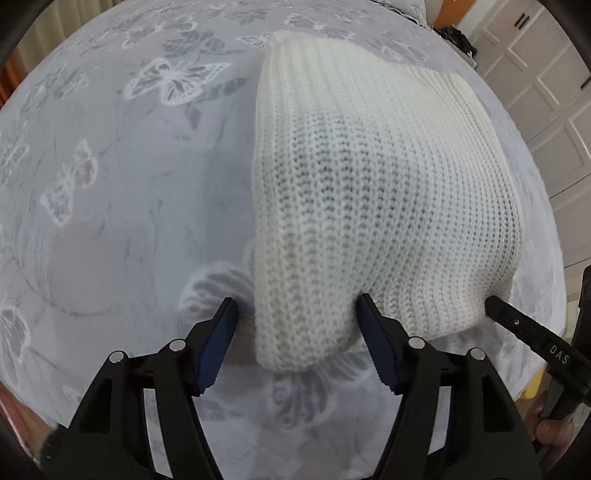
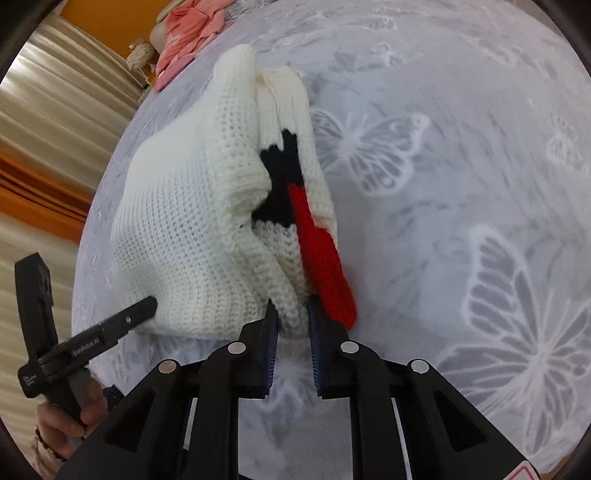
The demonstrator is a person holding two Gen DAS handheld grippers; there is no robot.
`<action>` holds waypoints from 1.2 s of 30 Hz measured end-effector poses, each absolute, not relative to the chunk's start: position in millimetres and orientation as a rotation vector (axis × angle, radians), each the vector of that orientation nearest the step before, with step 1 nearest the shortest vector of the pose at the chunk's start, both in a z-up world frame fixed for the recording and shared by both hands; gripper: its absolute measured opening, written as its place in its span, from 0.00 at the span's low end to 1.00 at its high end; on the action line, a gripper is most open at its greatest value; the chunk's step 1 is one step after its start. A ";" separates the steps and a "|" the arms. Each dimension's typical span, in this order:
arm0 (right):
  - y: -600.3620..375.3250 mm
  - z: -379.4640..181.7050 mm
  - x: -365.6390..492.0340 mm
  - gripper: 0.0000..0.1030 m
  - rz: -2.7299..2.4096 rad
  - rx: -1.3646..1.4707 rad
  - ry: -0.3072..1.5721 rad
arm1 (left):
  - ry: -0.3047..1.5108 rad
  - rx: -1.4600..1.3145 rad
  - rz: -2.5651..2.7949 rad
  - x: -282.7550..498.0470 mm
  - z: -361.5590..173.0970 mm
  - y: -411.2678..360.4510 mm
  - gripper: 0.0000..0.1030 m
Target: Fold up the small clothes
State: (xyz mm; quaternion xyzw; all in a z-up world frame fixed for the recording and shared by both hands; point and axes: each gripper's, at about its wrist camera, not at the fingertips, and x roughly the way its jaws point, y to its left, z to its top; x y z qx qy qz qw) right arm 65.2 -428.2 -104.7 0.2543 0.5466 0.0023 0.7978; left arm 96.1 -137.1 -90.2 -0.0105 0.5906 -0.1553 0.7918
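Note:
A small cream knitted sweater (image 1: 369, 192) lies folded on a grey cloth with white butterflies (image 1: 110, 184). In the right wrist view the sweater (image 2: 184, 229) shows a black and red pattern (image 2: 317, 251) on its lower layer. My left gripper (image 1: 297, 312) is open, its jaws wide on either side of the sweater's near corner. My right gripper (image 2: 291, 314) is shut on the sweater's near edge, where the folded layers meet. The right gripper's finger (image 1: 517, 325) shows at the sweater's right corner in the left wrist view. The left gripper's finger (image 2: 125, 314) shows in the right wrist view.
A pile of pink clothes (image 2: 188, 33) lies at the far edge of the table. Beige curtains (image 2: 48, 140) hang on the left. White cabinet doors (image 1: 535, 74) stand beyond the table's right edge.

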 end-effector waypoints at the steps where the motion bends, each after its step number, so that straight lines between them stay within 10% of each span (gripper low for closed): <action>1: -424.1 -96.2 63.5 0.15 0.007 0.518 1.173 | 1.270 -0.008 -0.332 95.8 -87.7 -138.9 0.63; 5: -422.4 -44.4 62.2 0.23 -0.006 0.481 1.057 | 1.194 0.001 -0.359 92.2 -47.7 -141.1 0.66; 8: -432.3 -31.3 86.4 0.55 -0.028 0.482 0.996 | 1.142 -0.005 -0.354 105.7 -30.9 -145.5 0.75; 12: -425.0 -55.5 125.2 0.55 -0.031 0.455 1.069 | 1.176 0.000 -0.322 127.6 -40.0 -155.0 0.75; 14: -422.3 -72.3 124.2 0.27 -0.042 0.405 1.118 | 1.183 -0.003 -0.318 130.7 -42.8 -155.7 0.75; 16: -433.6 -88.4 120.1 0.28 -0.054 0.462 1.114 | 1.177 0.011 -0.312 130.8 -41.7 -157.5 0.75; 21: -438.3 -75.8 111.0 0.33 -0.045 0.518 1.079 | 1.191 0.037 -0.324 128.2 -50.4 -158.7 0.75; 25: -436.0 -73.4 97.7 0.66 -0.067 0.500 1.097 | 1.204 0.018 -0.326 128.3 -54.8 -155.4 0.75; 30: -433.9 -93.4 80.9 0.77 0.001 0.583 1.155 | 1.255 -0.177 -0.404 121.3 -64.0 -127.1 0.90; 33: -430.1 -118.9 82.3 0.76 0.029 0.653 1.200 | 1.369 -0.257 -0.412 121.3 -93.2 -119.3 0.90; 35: -428.6 -116.8 82.5 0.47 0.034 0.673 1.177 | 1.370 -0.298 -0.421 120.6 -104.7 -118.4 0.89; 36: -429.7 -113.2 83.3 0.31 0.059 0.718 1.173 | 1.353 -0.277 -0.424 120.2 -101.5 -120.2 0.69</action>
